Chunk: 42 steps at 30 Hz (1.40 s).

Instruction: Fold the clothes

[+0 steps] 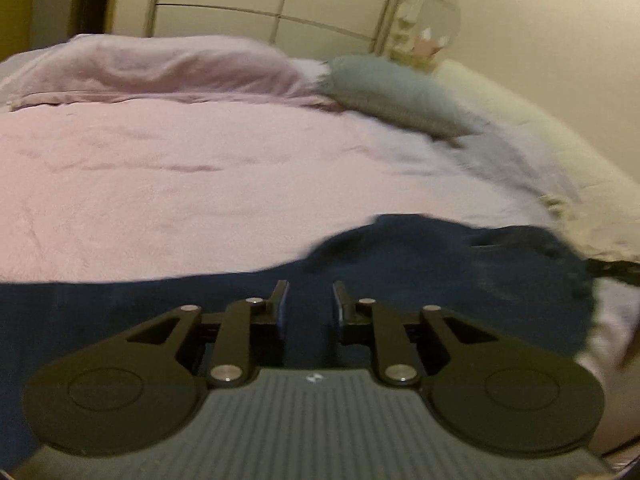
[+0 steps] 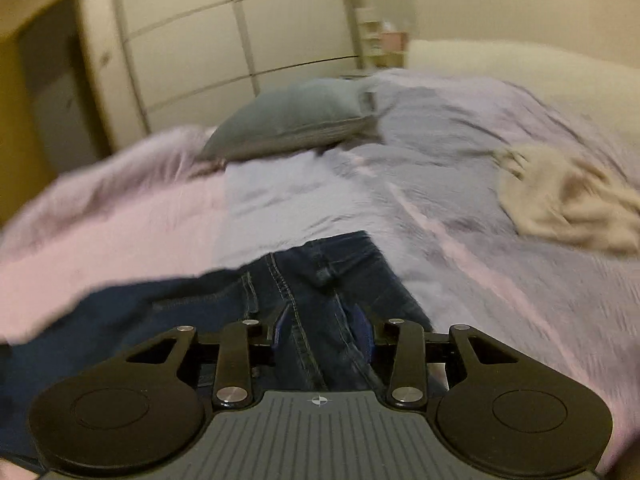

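Only right view shows beige garment [image 2: 568, 204] beyond jeans [image 2: 320, 280].

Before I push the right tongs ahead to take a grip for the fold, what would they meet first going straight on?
Most likely the jeans: the right tongs are open with denim already between the fingers. Past the jeans lies only the bedspread, then a grey pillow; the blur makes depth uncertain.

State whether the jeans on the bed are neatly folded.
No: the jeans lie loose and rumpled across the bed, their edge uneven.
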### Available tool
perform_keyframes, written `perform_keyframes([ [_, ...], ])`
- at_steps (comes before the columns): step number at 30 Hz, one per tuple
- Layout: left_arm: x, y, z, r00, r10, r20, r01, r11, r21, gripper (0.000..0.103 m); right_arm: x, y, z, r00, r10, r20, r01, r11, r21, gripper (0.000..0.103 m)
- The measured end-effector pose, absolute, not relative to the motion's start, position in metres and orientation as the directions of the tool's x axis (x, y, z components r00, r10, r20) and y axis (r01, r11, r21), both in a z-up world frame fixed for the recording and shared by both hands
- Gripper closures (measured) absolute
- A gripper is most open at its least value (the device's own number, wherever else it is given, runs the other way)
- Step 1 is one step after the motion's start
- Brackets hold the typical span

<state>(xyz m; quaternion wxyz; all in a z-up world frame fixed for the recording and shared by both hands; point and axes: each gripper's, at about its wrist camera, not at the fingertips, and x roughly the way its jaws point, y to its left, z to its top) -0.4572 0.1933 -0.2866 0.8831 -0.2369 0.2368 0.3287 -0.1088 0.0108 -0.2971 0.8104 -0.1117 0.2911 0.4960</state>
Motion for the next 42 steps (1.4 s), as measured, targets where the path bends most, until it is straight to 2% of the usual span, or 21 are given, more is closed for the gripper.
perform_keyframes([
  [2, -0.440, 0.170, -0.279, 0.706, 0.423, -0.568, -0.636, 0.731, -0.247, 0.086, -0.122, 0.014, -0.297, 0.323, 0.735, -0.596, -0.888, 0.454, 0.078, 0.065],
  [6, -0.394, 0.132, -0.305, 0.649, 0.388, -0.655, -0.588, 0.802, -0.108, 0.083, -0.148, 0.020, -0.300, 0.298, 0.716, -0.632, -0.921, 0.390, 0.008, 0.065],
  [8, -0.392, 0.121, -0.320, 0.619, 0.392, -0.681, -0.592, 0.802, -0.076, 0.083, -0.162, 0.026, -0.333, 0.351, 0.601, -0.718, -0.925, 0.339, -0.169, 0.064],
  [9, -0.399, 0.119, -0.323, 0.615, 0.394, -0.683, -0.604, 0.793, -0.086, 0.083, -0.162, 0.018, -0.336, 0.349, 0.603, -0.717, -0.924, 0.348, -0.157, 0.064],
  [13, -0.432, 0.121, -0.320, 0.618, 0.403, -0.675, -0.654, 0.740, -0.158, 0.084, -0.154, -0.007, -0.319, 0.292, 0.611, -0.736, -0.915, 0.402, -0.029, 0.064],
  [15, -0.442, 0.123, -0.316, 0.617, 0.408, -0.674, -0.668, 0.723, -0.174, 0.085, -0.139, -0.026, -0.304, 0.257, 0.663, -0.703, -0.874, 0.470, 0.123, 0.064],
  [19, -0.448, 0.120, -0.312, 0.630, 0.398, -0.666, -0.667, 0.718, -0.201, 0.086, -0.087, -0.057, -0.301, 0.242, 0.776, -0.582, -0.655, 0.573, 0.492, 0.064],
  [21, -0.451, 0.118, -0.310, 0.637, 0.394, -0.663, -0.665, 0.715, -0.215, 0.086, -0.067, -0.061, -0.307, 0.245, 0.788, -0.564, -0.558, 0.591, 0.583, 0.064],
  [25, -0.456, 0.121, -0.311, 0.640, 0.391, -0.661, -0.674, 0.699, -0.239, 0.085, -0.043, -0.057, -0.326, 0.213, 0.817, -0.536, -0.449, 0.569, 0.689, 0.066],
  [26, -0.458, 0.124, -0.312, 0.643, 0.388, -0.660, -0.677, 0.691, -0.253, 0.085, -0.039, -0.057, -0.333, 0.198, 0.821, -0.536, -0.419, 0.565, 0.711, 0.074],
  [27, -0.459, 0.127, -0.313, 0.647, 0.384, -0.659, -0.679, 0.684, -0.268, 0.085, -0.035, -0.056, -0.336, 0.190, 0.811, -0.553, -0.392, 0.579, 0.715, 0.075],
  [28, -0.459, 0.129, -0.313, 0.647, 0.382, -0.659, -0.681, 0.679, -0.275, 0.085, -0.033, -0.056, -0.338, 0.190, 0.807, -0.559, -0.376, 0.586, 0.718, 0.084],
  [29, -0.460, 0.131, -0.312, 0.645, 0.383, -0.661, -0.681, 0.680, -0.271, 0.085, -0.033, -0.058, -0.336, 0.201, 0.810, -0.550, -0.379, 0.582, 0.719, 0.085],
  [35, -0.472, 0.137, -0.305, 0.627, 0.393, -0.673, -0.677, 0.703, -0.220, 0.085, -0.051, -0.090, -0.301, 0.238, 0.856, -0.460, -0.332, 0.516, 0.789, 0.087],
  [36, -0.479, 0.138, -0.303, 0.623, 0.397, -0.674, -0.685, 0.694, -0.224, 0.085, -0.052, -0.090, -0.302, 0.251, 0.843, -0.475, -0.341, 0.536, 0.772, 0.087],
  [38, -0.498, 0.139, -0.298, 0.614, 0.411, -0.674, -0.710, 0.661, -0.244, 0.085, -0.043, -0.080, -0.324, 0.235, 0.788, -0.568, -0.326, 0.615, 0.718, 0.087],
  [40, -0.517, 0.141, -0.294, 0.605, 0.424, -0.674, -0.733, 0.627, -0.264, 0.084, -0.036, -0.078, -0.344, 0.221, 0.785, -0.579, -0.271, 0.619, 0.737, 0.087],
  [42, -0.535, 0.142, -0.289, 0.596, 0.436, -0.675, -0.755, 0.591, -0.284, 0.081, -0.037, -0.077, -0.342, 0.231, 0.789, -0.570, -0.289, 0.615, 0.734, 0.087],
])
